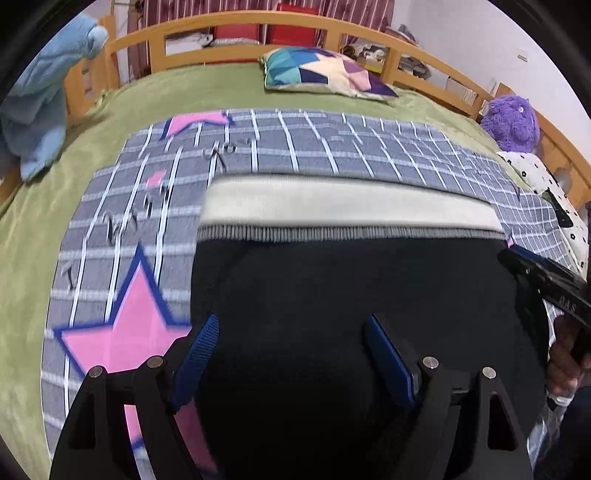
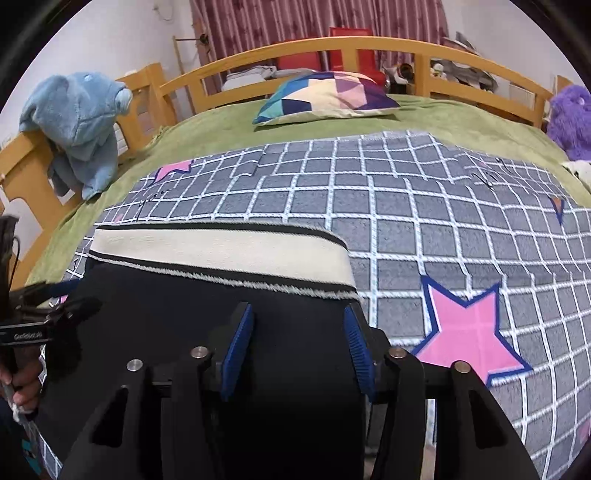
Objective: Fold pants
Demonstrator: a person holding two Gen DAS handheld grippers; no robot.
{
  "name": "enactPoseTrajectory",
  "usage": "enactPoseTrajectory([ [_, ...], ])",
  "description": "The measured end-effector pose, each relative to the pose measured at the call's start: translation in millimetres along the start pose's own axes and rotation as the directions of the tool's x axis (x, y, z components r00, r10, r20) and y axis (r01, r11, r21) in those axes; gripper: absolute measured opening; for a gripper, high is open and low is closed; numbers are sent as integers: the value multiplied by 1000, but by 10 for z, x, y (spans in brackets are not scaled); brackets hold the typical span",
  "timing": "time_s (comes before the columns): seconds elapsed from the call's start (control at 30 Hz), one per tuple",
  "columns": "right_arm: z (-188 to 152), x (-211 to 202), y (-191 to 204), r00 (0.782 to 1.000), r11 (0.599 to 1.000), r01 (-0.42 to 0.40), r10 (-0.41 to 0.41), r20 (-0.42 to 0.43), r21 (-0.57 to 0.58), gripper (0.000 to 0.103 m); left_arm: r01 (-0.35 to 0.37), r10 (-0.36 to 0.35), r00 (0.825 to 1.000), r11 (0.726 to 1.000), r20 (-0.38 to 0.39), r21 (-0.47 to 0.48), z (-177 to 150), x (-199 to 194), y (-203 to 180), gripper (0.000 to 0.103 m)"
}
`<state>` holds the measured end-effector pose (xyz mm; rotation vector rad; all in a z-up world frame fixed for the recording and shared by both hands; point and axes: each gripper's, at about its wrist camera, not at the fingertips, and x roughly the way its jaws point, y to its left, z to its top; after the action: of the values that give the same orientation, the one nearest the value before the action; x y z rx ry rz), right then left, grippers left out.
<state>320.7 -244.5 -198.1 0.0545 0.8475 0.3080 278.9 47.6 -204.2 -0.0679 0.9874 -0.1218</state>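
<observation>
The black pants point(image 1: 332, 314) lie flat on a grey checked blanket point(image 1: 295, 147) with pink stars, spread over a green bedcover point(image 1: 110, 110) on a wooden-framed bed point(image 1: 236, 22). Their fabric is dark and plain, almost featureless in both views, and ends at a broad cream waistband point(image 1: 347, 206) that runs straight across the far edge; in the right wrist view the waistband point(image 2: 221, 251) is edged by thin black and pale fuzzy stripes. The waistband looks smooth and unwrinkled, and the pants take up the near middle of the blanket. The left gripper point(image 1: 291, 354) hovers over the dark cloth with its blue-padded fingers point(image 1: 195, 354) spread wide and nothing between them. The right gripper point(image 2: 299, 350) sits near the right edge of the pants, its blue fingers point(image 2: 238, 347) also parted with only the flat fabric showing below; whether the pads touch the cloth cannot be told. Beyond the blanket a pillow point(image 2: 325, 96) with coloured triangles rests near the headboard, a blue plush toy point(image 2: 81, 122) slumps over the left rail, and a purple plush toy point(image 1: 511, 122) sits at the right.
</observation>
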Motion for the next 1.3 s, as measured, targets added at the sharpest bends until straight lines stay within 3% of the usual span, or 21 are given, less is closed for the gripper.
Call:
enactPoseTrajectory([
  [0.17,-185,-148,-38,999,1000,-12,13,-36,24,55,-73,71,997,995,26,66,-354,-241,-135,80],
  [0.23,-305,-244,-52,999,999,-23,25,-43,46,55,-47,47,999,999,19,24,-491,-323,-99,80],
  [0.33,-479,-463,-34,999,998,-6,8,-31,61,54,66,-68,997,994,-21,-85,-721,-398,2,80],
  [0.53,-900,-757,119,995,997,64,-61,-85,44,54,46,-46,999,995,1,-85,-1134,-629,-70,80],
  [0.67,-1098,-859,258,986,993,115,-116,-120,-10,54,-3,3,1000,999,-11,-35,-1242,-725,-141,80],
  [0.77,-1257,-910,292,979,991,131,-132,-152,-19,54,16,-17,1000,999,-14,-52,-1301,-858,-141,80],
  [0.87,-1303,-1068,316,983,992,127,-127,-130,-15,48,14,-13,1000,999,10,-48,-1348,-998,-161,80],
  [1.0,-1266,-1381,382,996,996,87,-87,5,22,48,26,-24,997,999,68,-43,-1307,-1085,-256,80],
  [1.13,-1215,-1348,509,998,999,37,-39,52,38,48,57,-54,992,998,118,-21,-1204,-997,-509,80],
  [1.23,-1244,-1095,657,999,999,52,-52,-10,-5,46,4,-9,994,999,110,47,-1211,-844,-746,80],
  [1.3,-1299,-881,728,988,990,125,-130,-88,-61,46,-113,94,988,982,126,149,-1262,-743,-883,80],
])
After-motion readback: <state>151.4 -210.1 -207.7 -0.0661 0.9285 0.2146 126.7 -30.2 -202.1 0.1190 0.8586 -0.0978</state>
